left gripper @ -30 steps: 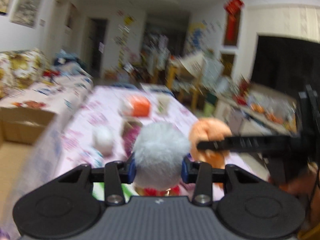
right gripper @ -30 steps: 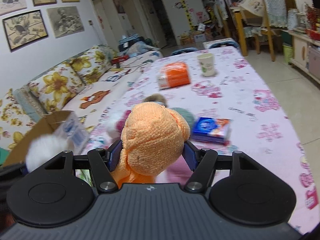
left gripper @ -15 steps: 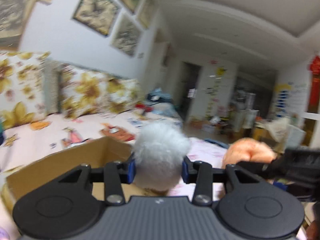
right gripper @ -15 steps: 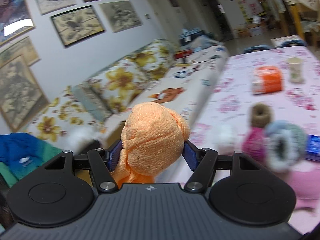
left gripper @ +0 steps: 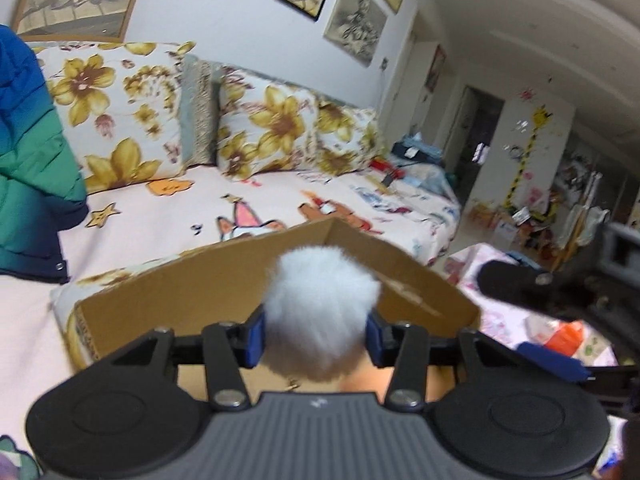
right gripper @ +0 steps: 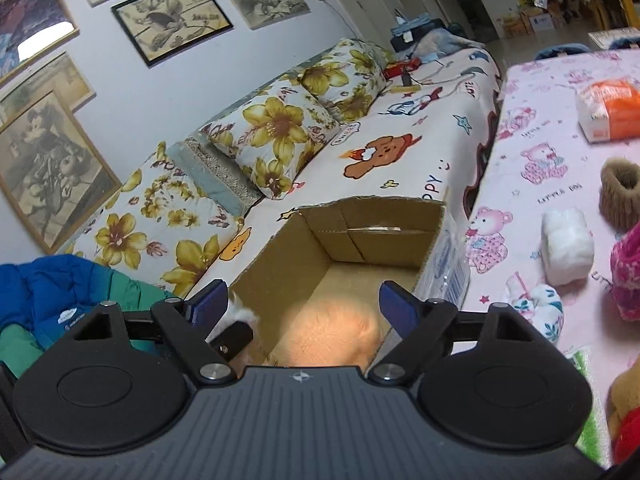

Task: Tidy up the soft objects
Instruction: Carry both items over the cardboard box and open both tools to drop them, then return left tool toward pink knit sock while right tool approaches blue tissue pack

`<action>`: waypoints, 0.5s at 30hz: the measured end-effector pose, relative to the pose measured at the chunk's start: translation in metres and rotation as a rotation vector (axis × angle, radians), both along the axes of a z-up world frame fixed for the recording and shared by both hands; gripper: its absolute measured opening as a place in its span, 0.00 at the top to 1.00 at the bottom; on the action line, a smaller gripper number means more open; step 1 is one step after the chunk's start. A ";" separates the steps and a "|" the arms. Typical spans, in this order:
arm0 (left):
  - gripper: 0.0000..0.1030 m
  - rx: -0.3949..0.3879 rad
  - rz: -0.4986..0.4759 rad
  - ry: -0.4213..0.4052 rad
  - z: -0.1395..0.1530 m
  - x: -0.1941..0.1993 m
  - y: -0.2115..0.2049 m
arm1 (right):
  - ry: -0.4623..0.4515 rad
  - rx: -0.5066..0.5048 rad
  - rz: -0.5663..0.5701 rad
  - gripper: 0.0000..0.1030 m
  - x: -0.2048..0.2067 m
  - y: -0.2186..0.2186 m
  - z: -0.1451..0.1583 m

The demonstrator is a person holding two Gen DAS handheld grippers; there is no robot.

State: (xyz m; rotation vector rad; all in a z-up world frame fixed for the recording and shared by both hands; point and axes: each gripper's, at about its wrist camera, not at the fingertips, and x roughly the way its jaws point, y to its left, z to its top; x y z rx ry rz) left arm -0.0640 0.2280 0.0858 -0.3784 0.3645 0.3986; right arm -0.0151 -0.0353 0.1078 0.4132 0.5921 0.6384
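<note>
now right gripper [right gripper: 304,308] jaws spread, orange plush [right gripper: 332,336] dropping into cardboard box [right gripper: 384,228]; left gripper [left gripper: 316,330] jaws easing off white pom-pom [left gripper: 320,312] above it.

Right gripper [right gripper: 303,307]: fingers just opened wide, releasing orange plush [right gripper: 332,336] into cardboard box [right gripper: 372,236]. Left gripper [left gripper: 316,330]: fingers just opened slightly, white fluffy ball [left gripper: 320,312] between them, carried from surface to over box.
</note>
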 end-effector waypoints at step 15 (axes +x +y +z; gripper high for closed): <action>0.01 0.174 -0.101 -0.108 0.003 -0.005 -0.026 | -0.204 -0.224 -0.253 0.00 -0.040 -0.069 -0.008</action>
